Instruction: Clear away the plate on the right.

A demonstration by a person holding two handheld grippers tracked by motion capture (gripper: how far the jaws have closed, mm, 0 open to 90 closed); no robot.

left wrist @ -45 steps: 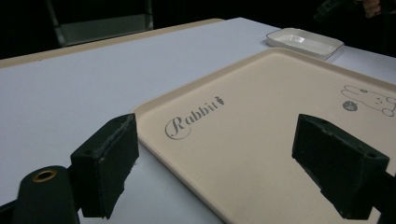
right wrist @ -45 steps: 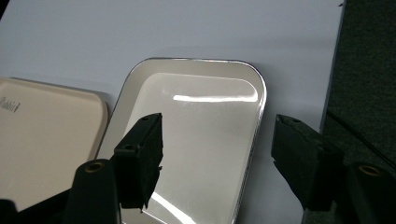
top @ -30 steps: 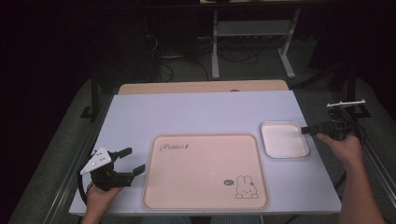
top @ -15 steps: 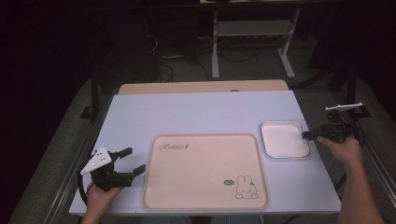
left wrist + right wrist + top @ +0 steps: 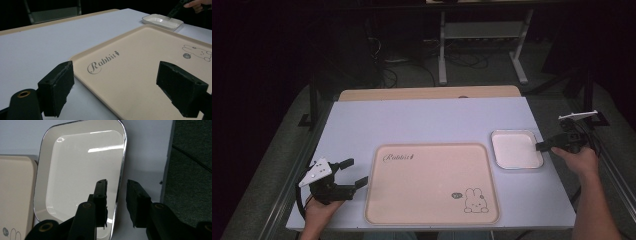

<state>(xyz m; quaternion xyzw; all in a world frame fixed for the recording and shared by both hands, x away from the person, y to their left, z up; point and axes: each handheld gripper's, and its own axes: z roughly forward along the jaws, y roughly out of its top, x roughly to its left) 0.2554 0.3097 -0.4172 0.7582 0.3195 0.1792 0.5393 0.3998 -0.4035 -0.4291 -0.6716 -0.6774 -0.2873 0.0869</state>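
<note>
A white rectangular dish (image 5: pixel 514 149) with a shiny rim lies at the table's right side, empty. My right gripper (image 5: pixel 539 146) reaches in from the right, at the dish's right edge. In the right gripper view the gripper (image 5: pixel 117 187) is open by a narrow gap. One jaw is over the inside of the dish (image 5: pixel 80 170), the other outside, with the rim between them and untouched. My left gripper (image 5: pixel 357 171) rests near the table's front left, wide open and holding nothing. Its jaws point at the left edge of the beige rabbit tray (image 5: pixel 427 185).
The beige tray (image 5: pixel 140 57), printed "Rabbit" with a bunny drawing, takes up the middle front of the white table (image 5: pixel 422 122). The table's right edge (image 5: pixel 166 170) runs just beyond the dish, with dark floor below. A wooden strip (image 5: pixel 427 93) runs along the far edge.
My right gripper has shifted slightly at the dish's right edge and now sits lower, astride the rim. The left gripper has stayed where it was.
</note>
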